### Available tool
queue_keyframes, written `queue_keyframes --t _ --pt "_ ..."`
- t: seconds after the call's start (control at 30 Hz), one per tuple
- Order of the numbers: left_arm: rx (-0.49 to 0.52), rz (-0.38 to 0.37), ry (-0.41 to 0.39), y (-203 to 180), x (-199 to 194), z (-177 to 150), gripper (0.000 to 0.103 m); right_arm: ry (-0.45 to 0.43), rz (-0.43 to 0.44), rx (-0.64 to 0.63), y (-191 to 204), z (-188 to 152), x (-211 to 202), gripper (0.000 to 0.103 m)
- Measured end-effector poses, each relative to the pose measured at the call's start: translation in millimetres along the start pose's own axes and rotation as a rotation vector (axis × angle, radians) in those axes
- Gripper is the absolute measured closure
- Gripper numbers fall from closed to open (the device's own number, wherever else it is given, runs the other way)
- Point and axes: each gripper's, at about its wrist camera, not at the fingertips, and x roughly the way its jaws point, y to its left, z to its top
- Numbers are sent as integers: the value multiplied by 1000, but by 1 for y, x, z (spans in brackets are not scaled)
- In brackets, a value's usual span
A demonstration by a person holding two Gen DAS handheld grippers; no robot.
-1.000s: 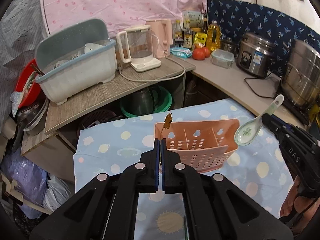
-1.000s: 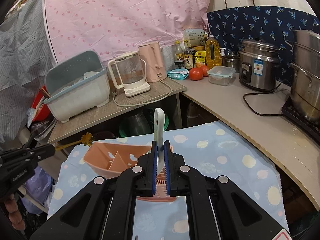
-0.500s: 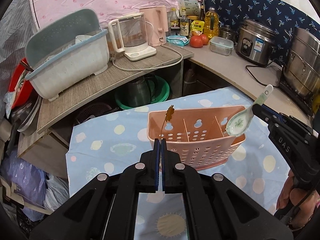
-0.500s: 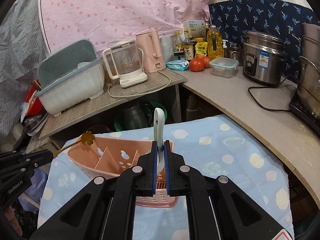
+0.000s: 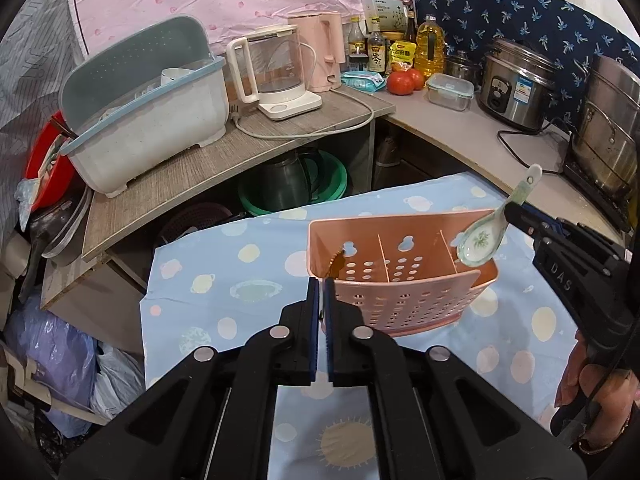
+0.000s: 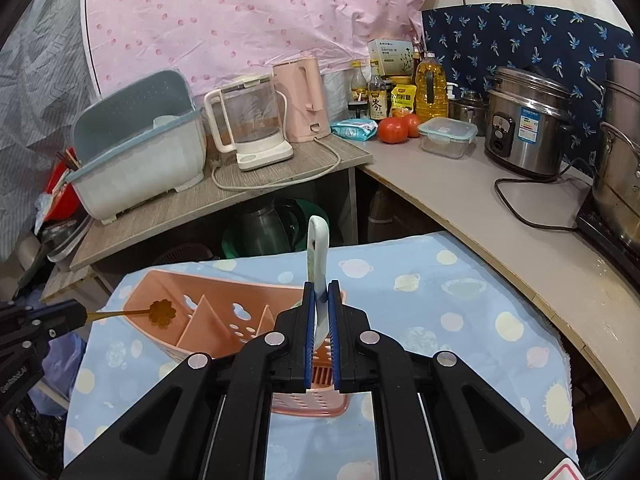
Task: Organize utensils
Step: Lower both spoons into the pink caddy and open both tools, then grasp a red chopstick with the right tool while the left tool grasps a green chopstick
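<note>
Utensils here are two, each pinched in a gripper over a pink caddy [image 5: 400,292] with three slots, which stands on a blue spotted cloth [image 5: 248,280] covering the near table.

Going from large to small: behind the cloth, a wooden shelf [image 5: 192,184] runs along the far left and a pale counter [image 5: 472,136] along the far right. A grey-blue dish rack [image 5: 152,120] sits at the left of the shelf, with a glass kettle [image 5: 276,76] and a pink kettle [image 5: 320,52] to its right. On the counter stand a steel rice cooker [image 5: 516,84], an oil bottle [image 5: 430,46], a lidded container [image 5: 450,92] and two tomatoes [image 5: 404,82].

The right gripper [image 6: 320,292] has its fingers clamped on the handle of a white ceramic spoon [image 6: 318,256]; from the left wrist view its bowl hangs over the caddy's right slot, the handle slanting up and right. The left gripper [image 5: 320,284] is at the caddy's near left corner, its jaws opening slightly around the thin stem of a gold flower-topped pick [image 6: 160,312]. The flower end lies over the caddy's left slot. Whether the pads still press the stem I cannot tell for sure; it remains between them.
</note>
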Motion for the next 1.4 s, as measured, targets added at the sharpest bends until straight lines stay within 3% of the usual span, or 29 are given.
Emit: queue_keyframes --t 0.03,0.1,0.17,0.4,0.53,0.83,1.1,1.4 --pt "-3 3 -8 0 -2 0 94 8 3 1 0 0 2 95" --pt "-10 14 -26 0 -6 1 57 -5 -7 5 -1 -1 0 90" --pt "-8 43 -59 0 -13 0 46 -15 -7 11 -3 -2 -6 84" --pt "-31 33 -75 3 -38 -21 43 -36 11 44 -12 -18 -50 68" --pt "-53 24 -57 5 -52 -53 43 -35 20 54 -16 -45 -83 66" --pt "-84 -27 54 -3 -75 -164 43 55 1 55 -18 -155 -154 66" --pt "-111 -62 146 -13 -80 -252 43 176 -21 54 -22 -253 -193 66" --pt "-107 -56 185 -23 -84 -306 43 233 -4 43 -14 -301 -203 66"
